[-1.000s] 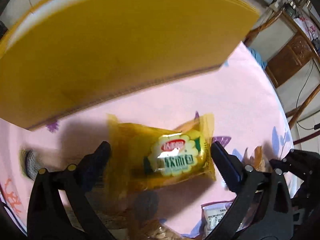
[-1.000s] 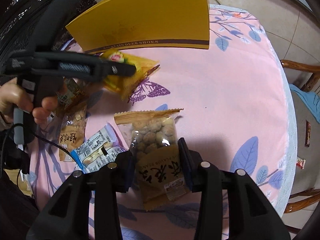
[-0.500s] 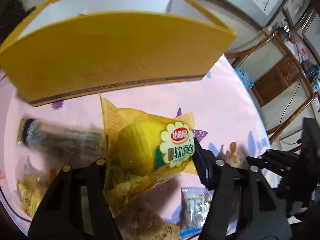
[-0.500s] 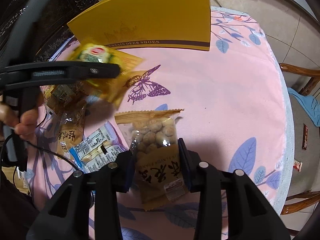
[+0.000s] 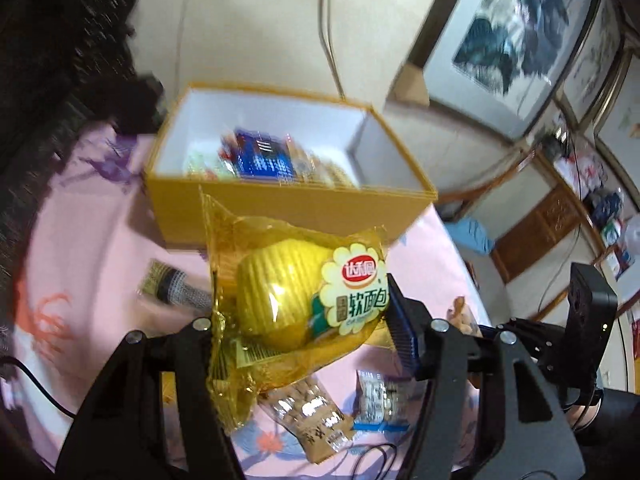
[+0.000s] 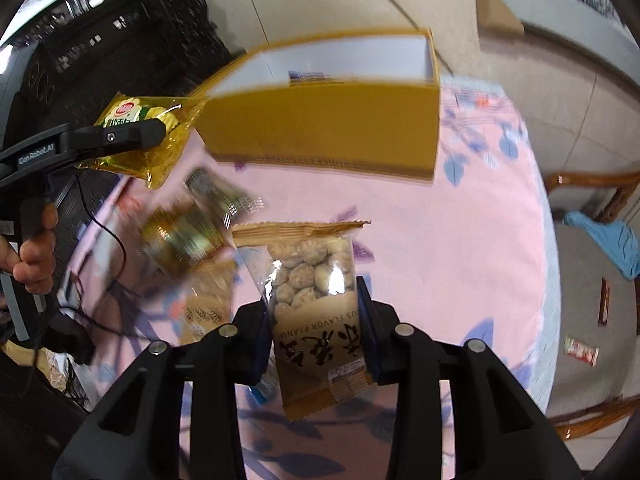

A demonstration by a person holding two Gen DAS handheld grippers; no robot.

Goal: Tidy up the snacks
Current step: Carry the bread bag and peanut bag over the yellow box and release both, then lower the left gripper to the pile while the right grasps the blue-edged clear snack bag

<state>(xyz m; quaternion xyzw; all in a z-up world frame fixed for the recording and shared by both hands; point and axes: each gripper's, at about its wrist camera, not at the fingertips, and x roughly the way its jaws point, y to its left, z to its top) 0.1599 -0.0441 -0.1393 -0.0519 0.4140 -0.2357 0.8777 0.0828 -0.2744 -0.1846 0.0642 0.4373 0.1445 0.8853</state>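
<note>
My left gripper [image 5: 304, 332] is shut on a yellow soft-bread packet [image 5: 296, 292] and holds it in the air in front of the open yellow box [image 5: 280, 208]. The packet also shows in the right wrist view [image 6: 140, 136], left of the box [image 6: 340, 132]. The box holds several snack packs, one of them blue [image 5: 262, 156]. My right gripper [image 6: 316, 312] is shut on a peanut bag [image 6: 316, 292], lifted above the pink tablecloth [image 6: 460, 240].
Loose snack packets lie on the cloth: a dark striped one [image 5: 176, 288], a clear biscuit pack [image 5: 312, 412], a blue-edged pack [image 5: 378, 400], and blurred ones [image 6: 184, 236]. A chair with a blue cloth [image 6: 608, 244] stands right of the table.
Both grippers have risen. The left closed on the bread packet and lifted it from the cloth to box-rim height. The right lifted the peanut bag, and the box's inside came into view.
</note>
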